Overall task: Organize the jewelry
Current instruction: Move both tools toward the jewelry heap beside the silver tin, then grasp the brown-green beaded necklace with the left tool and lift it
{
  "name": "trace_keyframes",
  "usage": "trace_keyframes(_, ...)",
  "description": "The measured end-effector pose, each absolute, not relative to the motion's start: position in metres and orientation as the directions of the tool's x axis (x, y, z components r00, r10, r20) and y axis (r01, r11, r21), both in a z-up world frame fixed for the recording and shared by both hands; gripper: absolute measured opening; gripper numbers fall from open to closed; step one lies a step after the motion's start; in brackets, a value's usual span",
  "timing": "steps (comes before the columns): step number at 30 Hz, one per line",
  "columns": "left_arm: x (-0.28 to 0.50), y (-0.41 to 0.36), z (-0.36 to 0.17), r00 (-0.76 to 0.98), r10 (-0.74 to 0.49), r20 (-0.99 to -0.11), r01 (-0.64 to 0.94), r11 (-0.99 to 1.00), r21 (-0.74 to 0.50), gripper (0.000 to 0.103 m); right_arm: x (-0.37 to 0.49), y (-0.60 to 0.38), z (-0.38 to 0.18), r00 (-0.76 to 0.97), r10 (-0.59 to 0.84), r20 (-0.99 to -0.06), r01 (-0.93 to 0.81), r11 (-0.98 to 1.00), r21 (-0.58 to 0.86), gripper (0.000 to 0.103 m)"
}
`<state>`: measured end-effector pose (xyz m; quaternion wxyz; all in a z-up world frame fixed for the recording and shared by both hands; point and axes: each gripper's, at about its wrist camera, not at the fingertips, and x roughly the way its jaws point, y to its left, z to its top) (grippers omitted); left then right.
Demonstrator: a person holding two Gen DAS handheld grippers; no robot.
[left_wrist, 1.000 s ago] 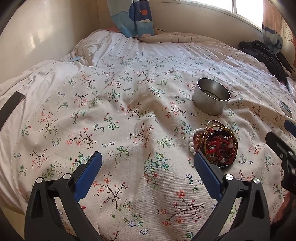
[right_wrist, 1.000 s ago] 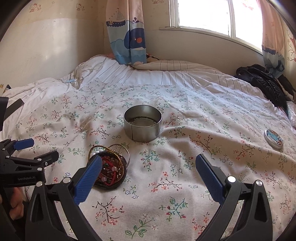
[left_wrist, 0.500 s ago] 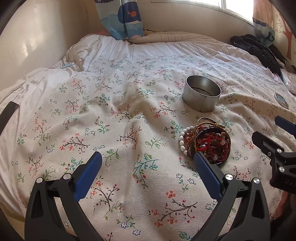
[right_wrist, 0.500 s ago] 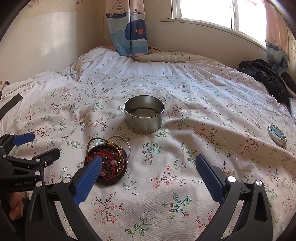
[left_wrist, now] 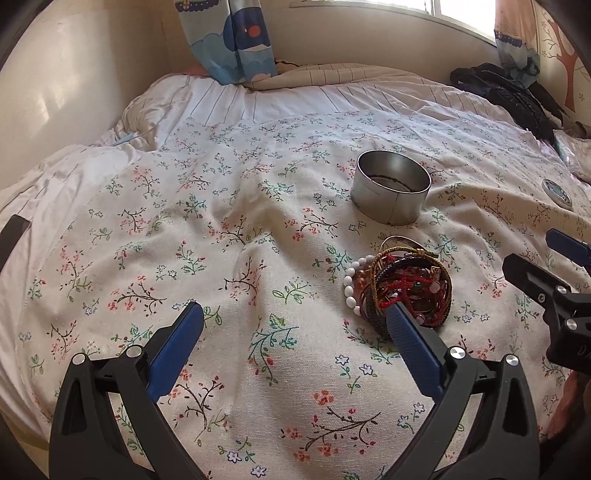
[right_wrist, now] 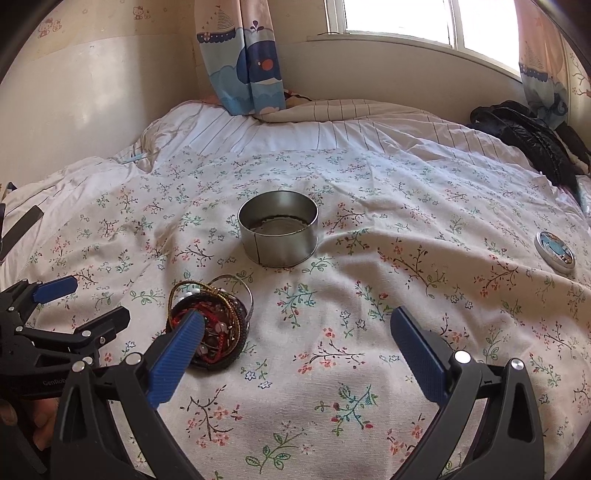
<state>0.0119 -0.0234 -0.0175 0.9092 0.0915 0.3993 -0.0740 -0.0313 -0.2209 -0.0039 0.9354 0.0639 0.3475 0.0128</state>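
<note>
1. The room around me is a bedroom: cream walls, a bright window (right_wrist: 399, 18) at the back, and a curtain (right_wrist: 243, 55) printed with a whale and a boat hanging down to the head of the bed.
2. The bed (right_wrist: 369, 266) is my working surface, covered with a wrinkled floral sheet; a striped white quilt (right_wrist: 295, 136) is bunched along its far edge and a black jacket (right_wrist: 524, 136) lies at the far right corner.
3. Wide bare sheet lies open to the left of the tin and between the tin and the small lid.
4. A round metal tin (right_wrist: 277, 230) stands upright and open near the middle; its inside looks bare apart from a dark ring along the bottom edge.
5. Just nearer to me than the tin sits a dark shallow dish piled with tangled jewelry (left_wrist: 402, 288): red cords, gold bangles, a white bead bracelet spilling over its left side.
6. A small round lid (right_wrist: 554, 246) with a picture on it lies well apart, far right.
7. My left gripper (left_wrist: 291, 332) hovers with jaws spread wide, holding nothing; its right finger overlaps the pile in view.
8. My right gripper (right_wrist: 295, 332) is likewise wide apart and empty, its left finger over the dish.
</note>
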Motion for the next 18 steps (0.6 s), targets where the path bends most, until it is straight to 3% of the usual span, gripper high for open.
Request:
trace_keyframes(14, 0.022, -0.043, -0.018, 0.691, -0.105, -0.715, 0.278, 0.952, 0.13, 0.095, -0.032, -0.236, -0.004, 0.762, 0.076, -0.643, 0.058, 0.981, 0.185, 0.097)
trace_keyframes(17, 0.034, -0.047, -0.022, 0.651, -0.175, -0.739, 0.331, 0.941, 0.069, 0.082, -0.033, -0.243, -0.004, 0.763, 0.081, -0.641, 0.077, 0.974, 0.214, 0.097)
trace_keyframes(18, 0.04, -0.046, -0.025, 0.628, -0.2, -0.752, 0.341, 0.94, 0.034, 0.072, -0.033, -0.245, -0.005, 0.764, 0.084, -0.64, 0.082, 0.971, 0.225, 0.097)
